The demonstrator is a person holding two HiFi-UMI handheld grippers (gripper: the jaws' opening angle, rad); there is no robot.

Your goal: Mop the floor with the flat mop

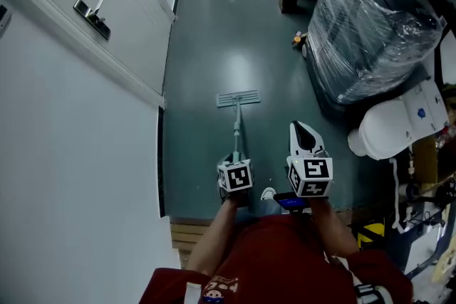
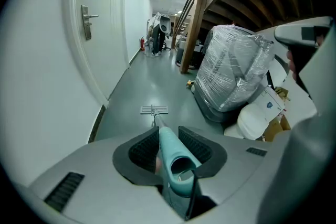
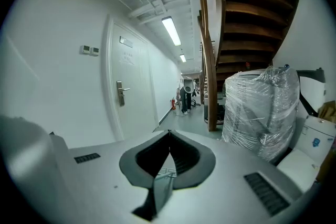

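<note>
— Teal mop handle [image 2: 173,157]: who has it?
— The left gripper [image 2: 167,145], jaws clamped on it. The mop head [image 1: 238,99] lies flat on the floor [image 1: 235,32], midway between its side edges. The right gripper [image 3: 169,135] is closed and empty.

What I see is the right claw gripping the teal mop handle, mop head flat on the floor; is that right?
No: the left claw grips the teal mop handle, as the left gripper view shows. The mop head does lie flat on the floor.
</note>
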